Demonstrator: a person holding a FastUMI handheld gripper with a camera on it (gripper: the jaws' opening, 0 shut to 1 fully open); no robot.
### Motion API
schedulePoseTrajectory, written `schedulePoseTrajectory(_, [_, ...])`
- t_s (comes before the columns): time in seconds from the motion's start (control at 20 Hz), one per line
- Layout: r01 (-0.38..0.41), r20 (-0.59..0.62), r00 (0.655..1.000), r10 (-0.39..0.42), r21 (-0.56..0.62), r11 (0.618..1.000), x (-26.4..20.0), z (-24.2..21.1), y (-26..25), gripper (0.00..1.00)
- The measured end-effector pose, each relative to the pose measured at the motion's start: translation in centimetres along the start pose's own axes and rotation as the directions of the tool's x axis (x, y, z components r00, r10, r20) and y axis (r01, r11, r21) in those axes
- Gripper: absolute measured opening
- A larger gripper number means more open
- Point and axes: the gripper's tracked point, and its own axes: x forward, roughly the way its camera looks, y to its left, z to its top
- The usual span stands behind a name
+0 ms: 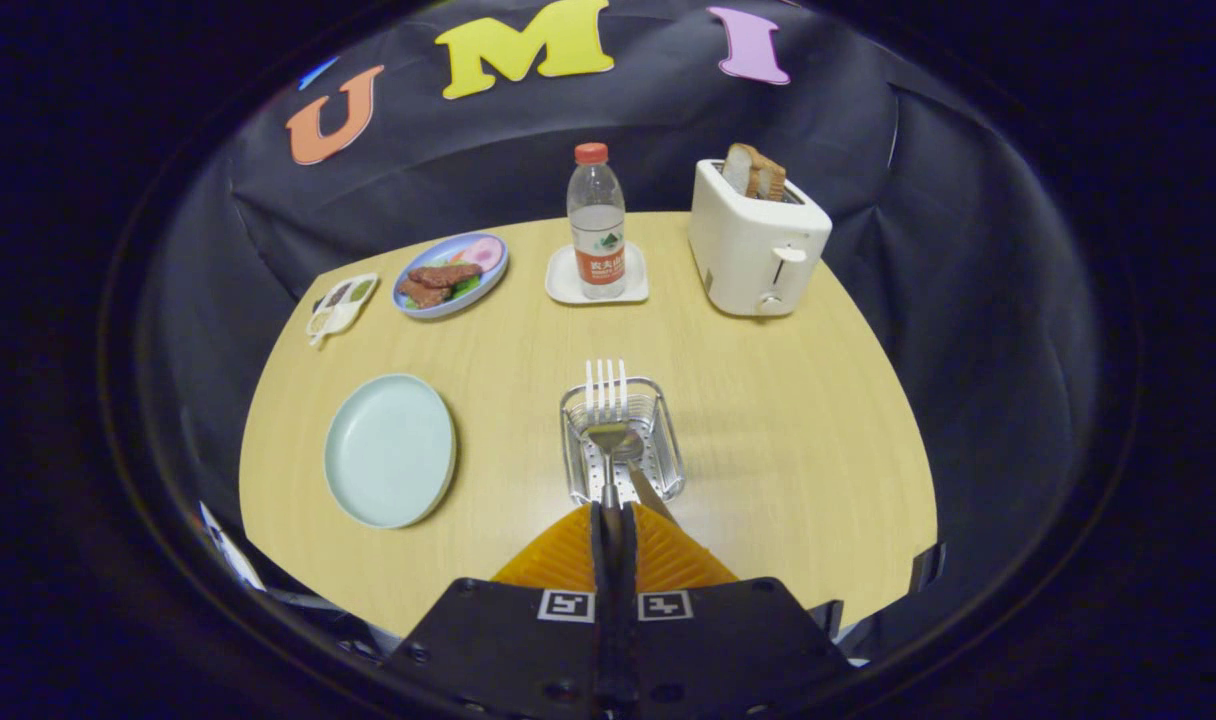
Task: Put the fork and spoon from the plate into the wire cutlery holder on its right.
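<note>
While the gripper (614, 515) jaws pinch the spoon (611, 442) handle, its bowl sits in the holder (622, 441) beside the fork (606, 388); plate (389, 450) at 9 o'clock, bottle (596, 222) label unreadable.

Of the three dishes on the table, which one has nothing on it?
The pale green plate, left of the wire cutlery holder. The blue plate carries food, the white coaster dish a water bottle. The gripper grips the spoon.

A pale wooden table (768, 420) stands against black cloth wall (968, 200).
</note>
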Motion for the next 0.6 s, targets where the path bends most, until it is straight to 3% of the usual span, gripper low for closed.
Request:
schedulePoseTrajectory(0.25, [-0.054,-0.12,0.992,0.044,-0.08,0.995,-0.6,-0.2,-0.1,0.01])
schedulePoseTrajectory(0.4, [-0.022,-0.183,0.983,0.001,-0.112,0.993,-0.4,-0.1,-1.1,0.01])
schedulePoseTrajectory(0.6, [-0.043,-0.277,0.961,0.006,-0.126,0.991,-0.5,-0.3,-0.2,0.01])
